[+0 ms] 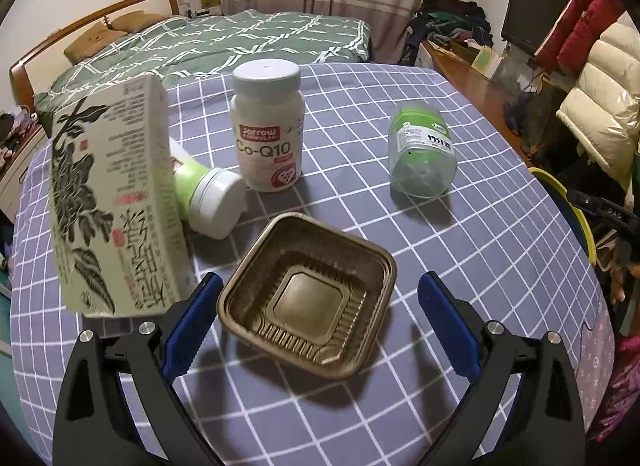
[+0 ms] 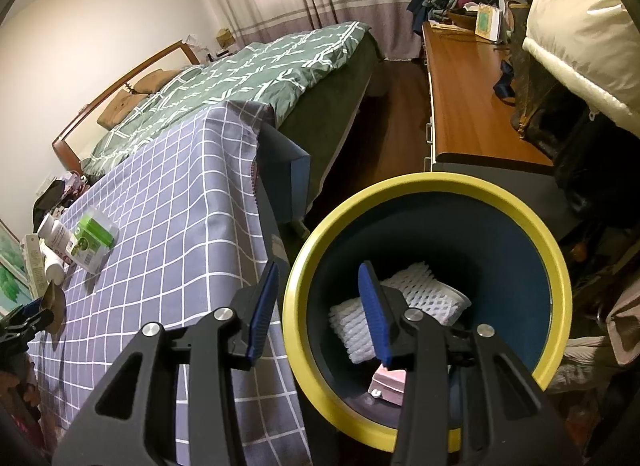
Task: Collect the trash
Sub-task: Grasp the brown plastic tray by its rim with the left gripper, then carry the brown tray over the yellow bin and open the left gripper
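Note:
A brown plastic tray (image 1: 308, 298) lies empty on the checked grey tablecloth (image 1: 460, 266). My left gripper (image 1: 319, 282) is open and straddles it, the left pad close to its rim and the right pad well apart. Behind it stand a tea box (image 1: 112, 201) and a white Co-Q10 bottle (image 1: 268, 125); a green-and-white bottle (image 1: 208, 193) and a clear green container (image 1: 422, 149) lie on their sides. My right gripper (image 2: 319, 268) is open with nothing between its fingers, above the rim of a yellow-edged blue bin (image 2: 424, 181) that holds white foam netting (image 2: 424, 290) and a pink item (image 2: 390, 384).
The bin stands on the floor at the table's right edge (image 2: 264, 225). A bed with a green cover (image 2: 248, 69) lies beyond the table. A wooden desk (image 2: 468, 105) with clothes and a white padded jacket (image 2: 580, 25) fill the right side.

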### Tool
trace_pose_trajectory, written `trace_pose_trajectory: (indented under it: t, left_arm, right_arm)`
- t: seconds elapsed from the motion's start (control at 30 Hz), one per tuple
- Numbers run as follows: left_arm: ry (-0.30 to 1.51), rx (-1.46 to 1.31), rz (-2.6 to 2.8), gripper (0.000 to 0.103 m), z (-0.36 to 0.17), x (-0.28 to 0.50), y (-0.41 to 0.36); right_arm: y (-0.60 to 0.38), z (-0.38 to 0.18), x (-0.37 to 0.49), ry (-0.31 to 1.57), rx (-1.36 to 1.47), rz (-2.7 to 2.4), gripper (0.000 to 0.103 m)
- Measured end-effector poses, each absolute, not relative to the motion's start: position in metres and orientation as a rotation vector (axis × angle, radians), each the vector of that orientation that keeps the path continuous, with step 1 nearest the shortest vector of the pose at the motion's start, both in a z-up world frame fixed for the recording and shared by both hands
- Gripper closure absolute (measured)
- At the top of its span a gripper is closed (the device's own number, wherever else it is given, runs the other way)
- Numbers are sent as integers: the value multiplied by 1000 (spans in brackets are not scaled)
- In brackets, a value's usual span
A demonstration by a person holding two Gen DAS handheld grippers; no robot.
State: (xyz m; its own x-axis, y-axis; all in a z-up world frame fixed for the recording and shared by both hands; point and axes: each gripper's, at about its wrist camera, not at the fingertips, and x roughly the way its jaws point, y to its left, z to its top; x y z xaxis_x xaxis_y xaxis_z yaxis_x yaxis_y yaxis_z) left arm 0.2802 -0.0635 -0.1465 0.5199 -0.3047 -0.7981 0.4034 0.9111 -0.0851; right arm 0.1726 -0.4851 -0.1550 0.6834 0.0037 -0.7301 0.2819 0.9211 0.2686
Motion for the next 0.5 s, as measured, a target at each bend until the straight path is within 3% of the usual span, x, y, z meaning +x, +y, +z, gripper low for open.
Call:
trace_pose_trajectory:
  t: [0.07, 0.33, 0.5]
  left_arm:
    - [940, 129, -420, 8, -148, 286, -71]
    - [965, 171, -402, 29, -155, 290, -79]
    - [967, 153, -417, 33, -148, 281, -86]
  right_arm:
    - [-485, -156, 173, 810, 380, -159, 63]
    - [-489, -156, 168, 800, 391, -163, 63]
    - [-491, -151, 156, 779, 403, -156, 63]
